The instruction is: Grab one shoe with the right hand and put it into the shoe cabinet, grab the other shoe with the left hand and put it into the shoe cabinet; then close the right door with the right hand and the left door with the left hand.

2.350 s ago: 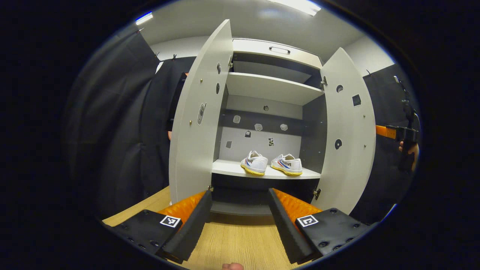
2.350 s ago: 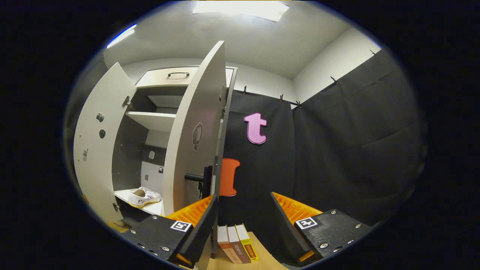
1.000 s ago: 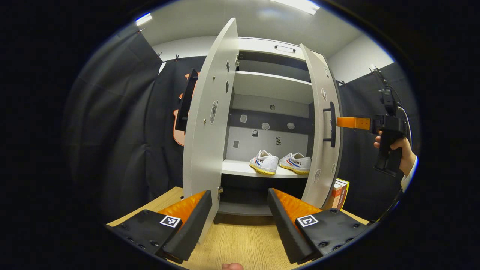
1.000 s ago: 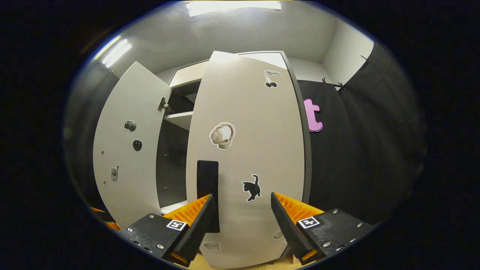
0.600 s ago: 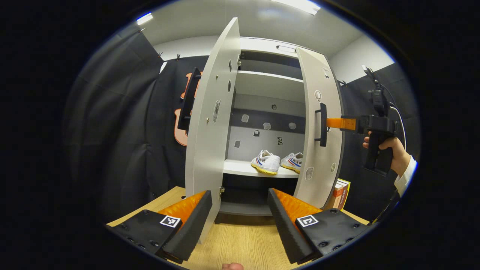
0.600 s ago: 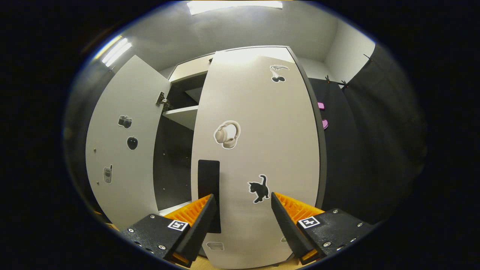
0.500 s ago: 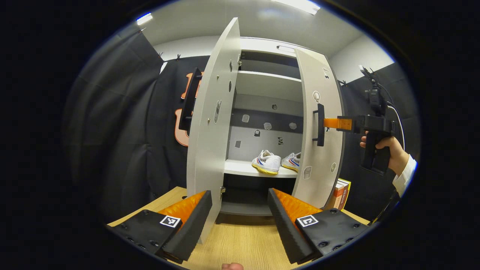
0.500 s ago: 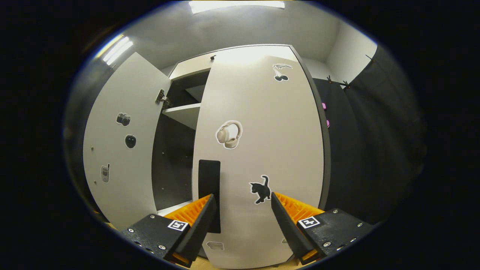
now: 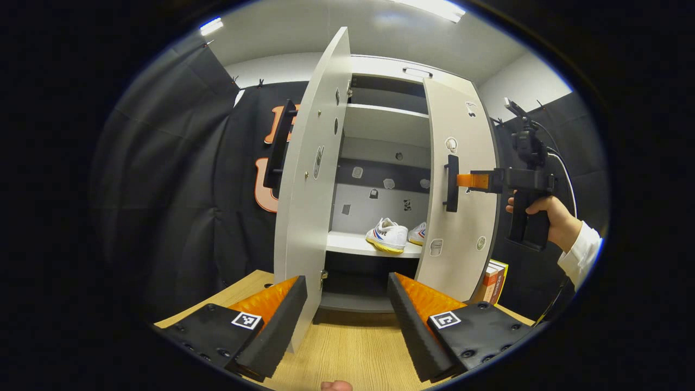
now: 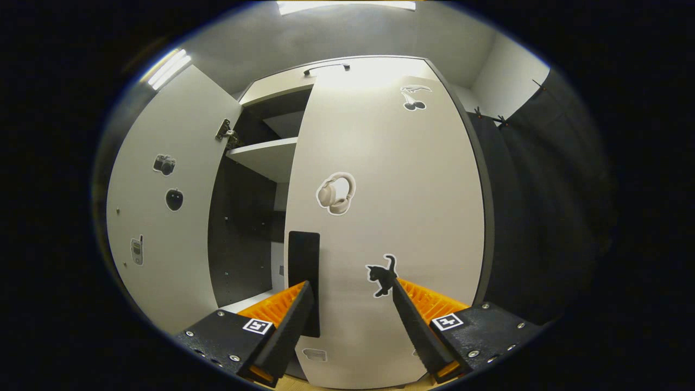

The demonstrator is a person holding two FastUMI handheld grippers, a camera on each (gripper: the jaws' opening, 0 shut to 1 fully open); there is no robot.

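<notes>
Two white shoes with writing too small to read sit side by side on the cabinet's lower shelf. The right door stands partly closed, the left door wide open. The right claw gapes empty against the right door beside its handle. The left claw hangs open and empty over the bench.

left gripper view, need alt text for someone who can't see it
A person's hand presses the right gripper against the partly closed right door of a shoe cabinet. The left door stands open, two shoes sit on a shelf, and the left gripper waits open.
</notes>
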